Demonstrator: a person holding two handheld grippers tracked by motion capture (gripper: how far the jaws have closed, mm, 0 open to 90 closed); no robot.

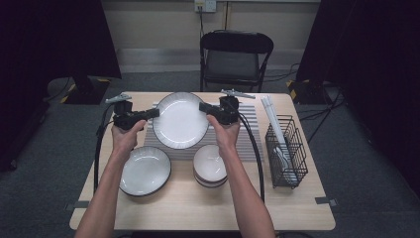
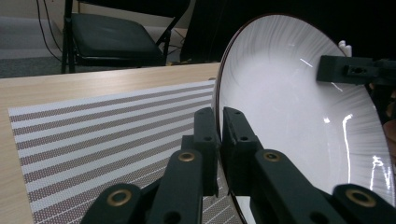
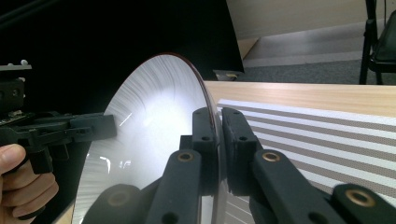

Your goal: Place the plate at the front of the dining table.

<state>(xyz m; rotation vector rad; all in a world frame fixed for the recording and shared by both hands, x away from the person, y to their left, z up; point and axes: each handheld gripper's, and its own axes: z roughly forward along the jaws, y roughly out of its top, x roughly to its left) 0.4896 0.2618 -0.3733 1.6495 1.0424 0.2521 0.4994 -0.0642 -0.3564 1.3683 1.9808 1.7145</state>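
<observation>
- Surroundings: striped placemat (image 1: 247, 129) on the worktop (image 1: 198, 208); smaller plate (image 1: 145, 171) at 7 o'clock of the held plate; stack of bowls (image 1: 210, 166) at 5 o'clock; wire basket (image 1: 286, 153) with white utensils at 3 o'clock; folding chair (image 1: 235, 54) at 12 o'clock.
- Large plate (image 1: 180, 120): one; white, ribbed, dark rim, glossy; held above the placemat, between both claws.
- Left claw (image 1: 152, 113): one; clenched on the plate's rim at 9 o'clock.
- Right claw (image 1: 204, 107): one; clenched on the rim at 3 o'clock.
</observation>
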